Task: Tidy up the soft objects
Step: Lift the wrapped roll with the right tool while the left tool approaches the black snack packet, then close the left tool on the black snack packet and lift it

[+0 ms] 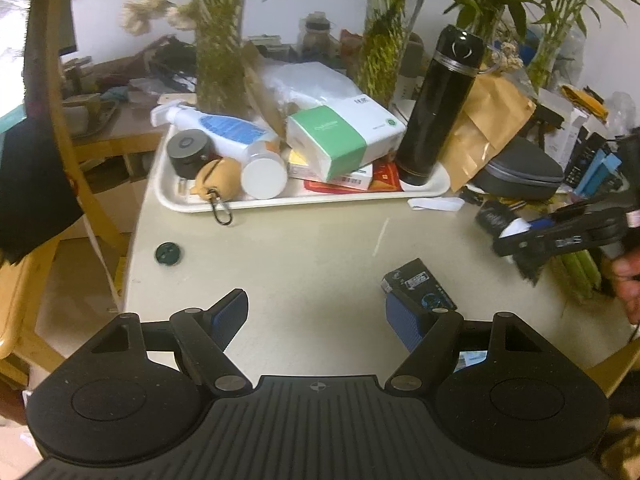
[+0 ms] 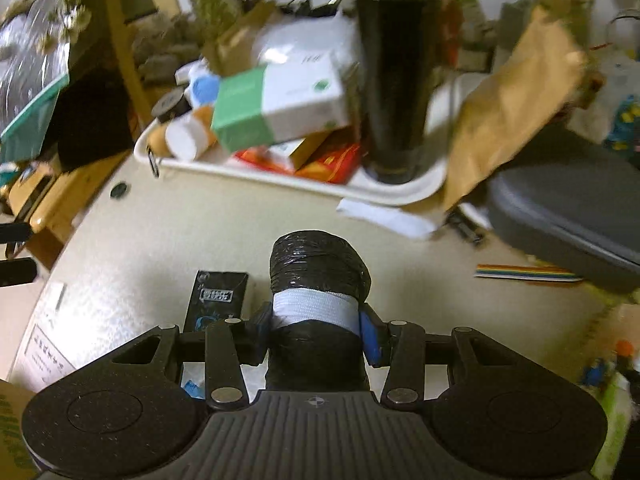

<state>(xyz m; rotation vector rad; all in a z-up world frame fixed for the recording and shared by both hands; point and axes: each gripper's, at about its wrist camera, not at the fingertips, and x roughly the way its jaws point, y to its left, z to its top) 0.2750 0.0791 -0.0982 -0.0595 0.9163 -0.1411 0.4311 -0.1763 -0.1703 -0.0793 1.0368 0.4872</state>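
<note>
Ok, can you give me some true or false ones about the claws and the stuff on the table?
1. The right gripper squeezes a black plastic-wrapped roll with a white band. True.
2. The left gripper holds the small black box. False: its jaws are open and empty; the box lies beside one finger.
3. The tall black flask stands upright in the white tray. True.
4. The tray lies on the floor. False: it sits on the beige table.

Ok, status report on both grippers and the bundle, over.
Left hand-held gripper open, empty. Right hand-held gripper shut on black wrapped bundle. Small black box beside it, tray crowded.
</note>
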